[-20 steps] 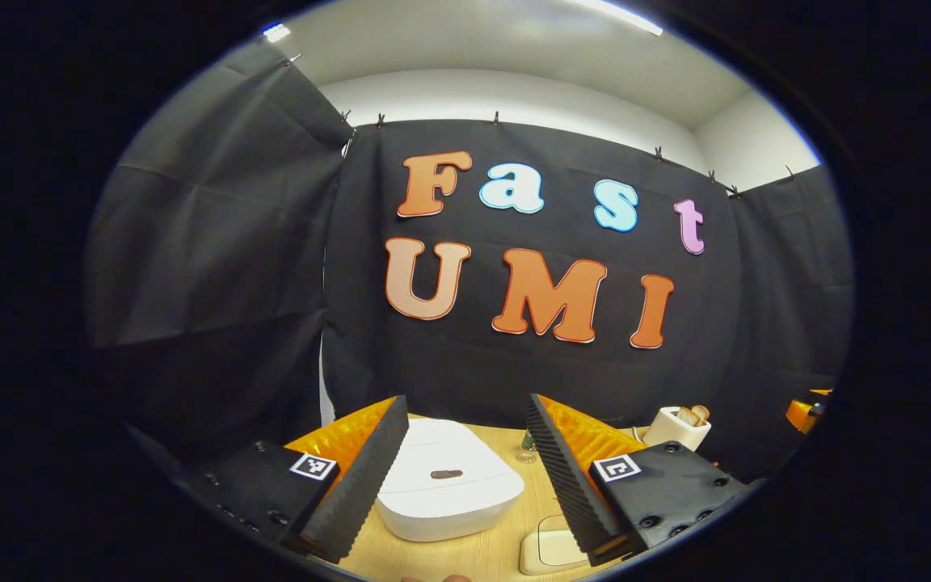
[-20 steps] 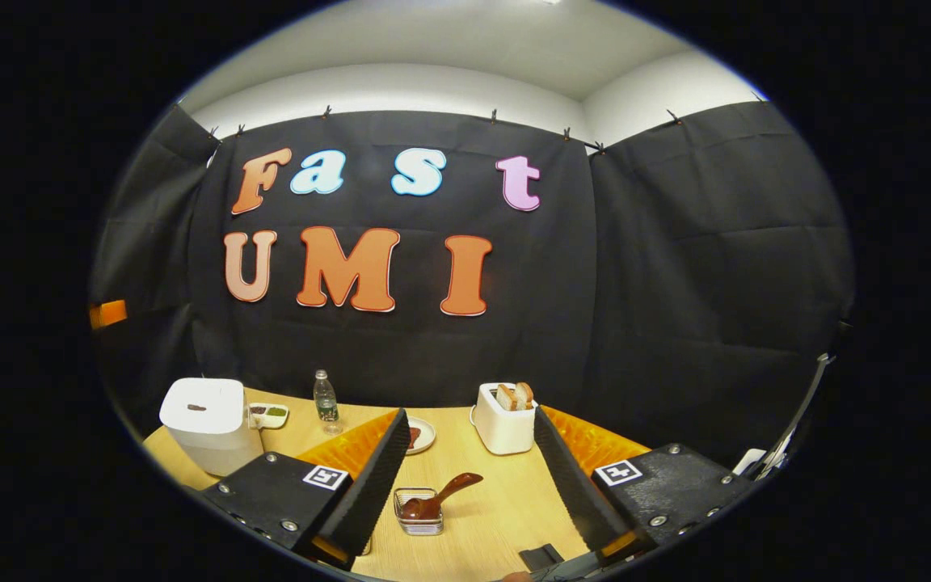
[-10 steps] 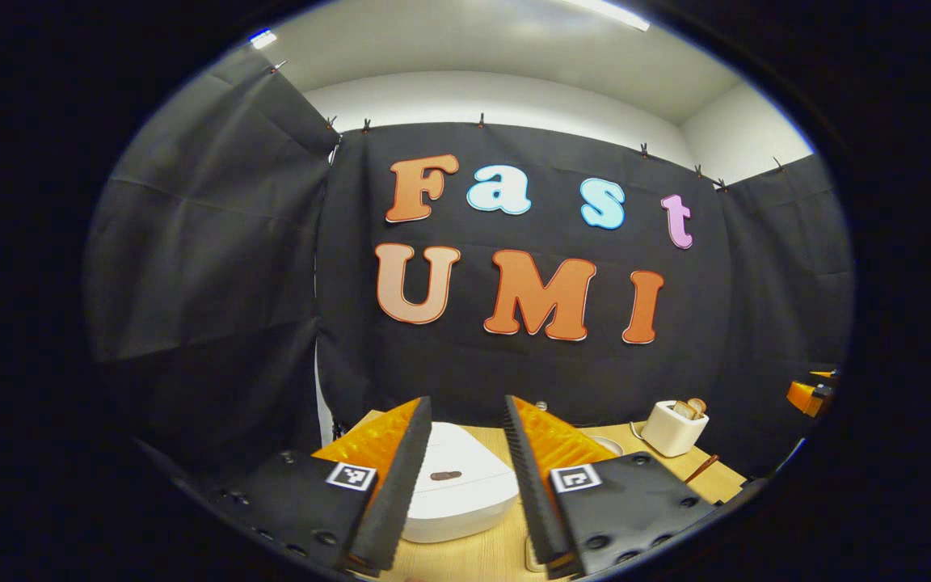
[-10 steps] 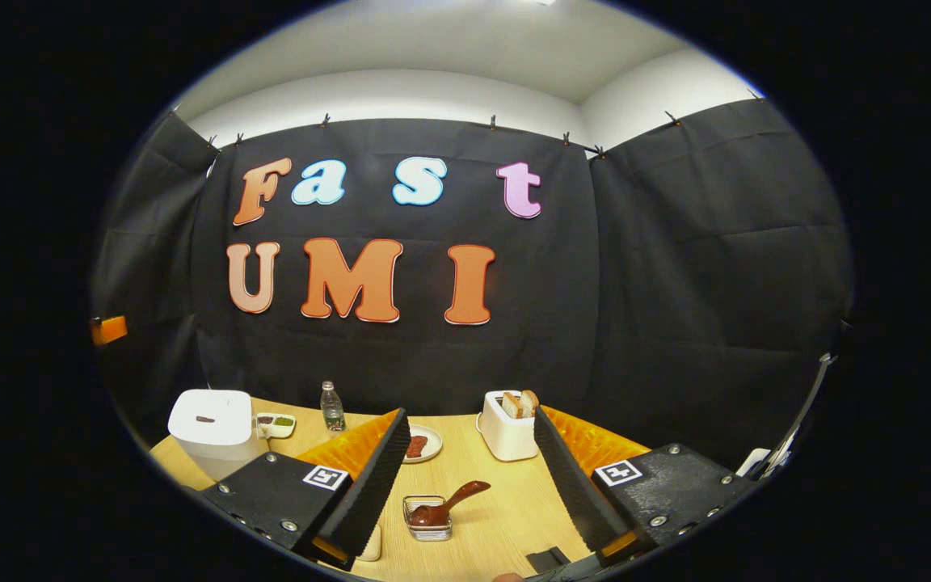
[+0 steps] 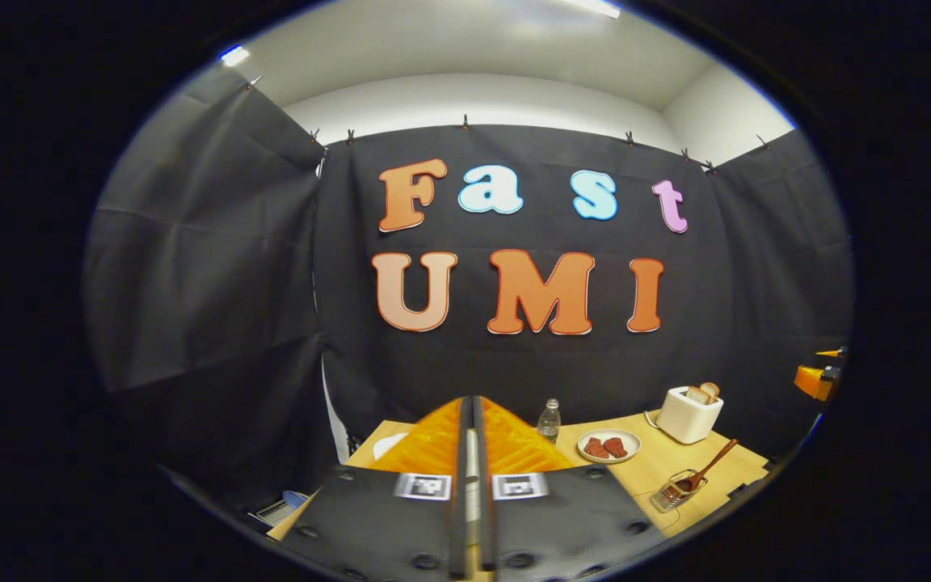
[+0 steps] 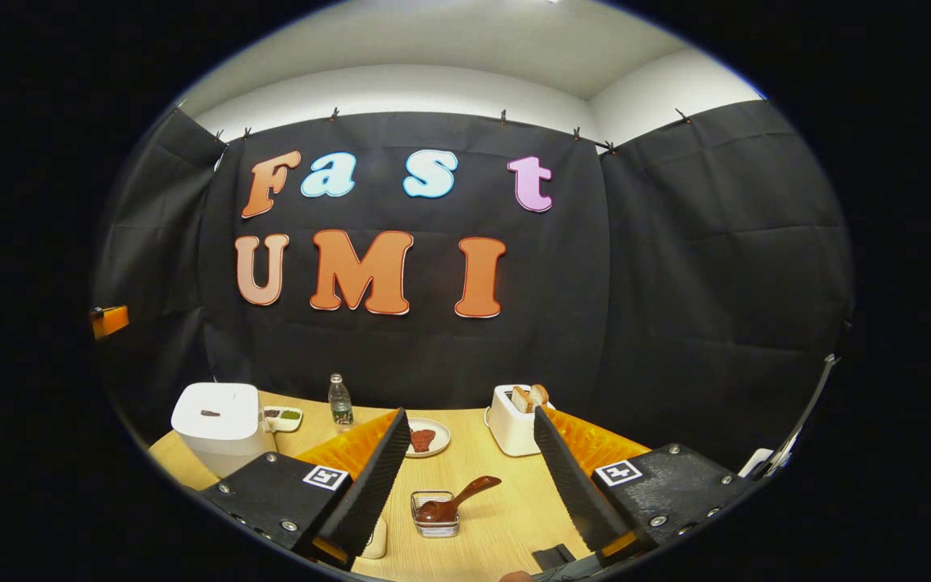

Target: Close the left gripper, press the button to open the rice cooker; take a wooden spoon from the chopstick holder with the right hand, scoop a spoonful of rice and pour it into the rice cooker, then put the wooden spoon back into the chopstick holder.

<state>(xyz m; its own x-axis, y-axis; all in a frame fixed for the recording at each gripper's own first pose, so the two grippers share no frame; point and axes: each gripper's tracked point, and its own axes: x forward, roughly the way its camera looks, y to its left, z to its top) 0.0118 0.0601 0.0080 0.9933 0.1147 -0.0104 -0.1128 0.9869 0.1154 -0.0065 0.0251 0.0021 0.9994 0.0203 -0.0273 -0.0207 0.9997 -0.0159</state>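
Now the left gripper [image 5: 472,404] has its fingers pressed together, empty, raised over the near left part of the counter [image 5: 667,461]. The right gripper [image 6: 465,477] is spread wide, with nothing between its fingers. In the right gripper view the rice cooker [image 6: 217,412] sits at the lower left, lid down, its dark button [image 6: 209,413] on top. The wooden spoon [image 6: 457,499] leans in the chopstick holder [image 6: 435,517] at bottom centre. It looks light and rigid; its raised handle seems the best place to pinch.
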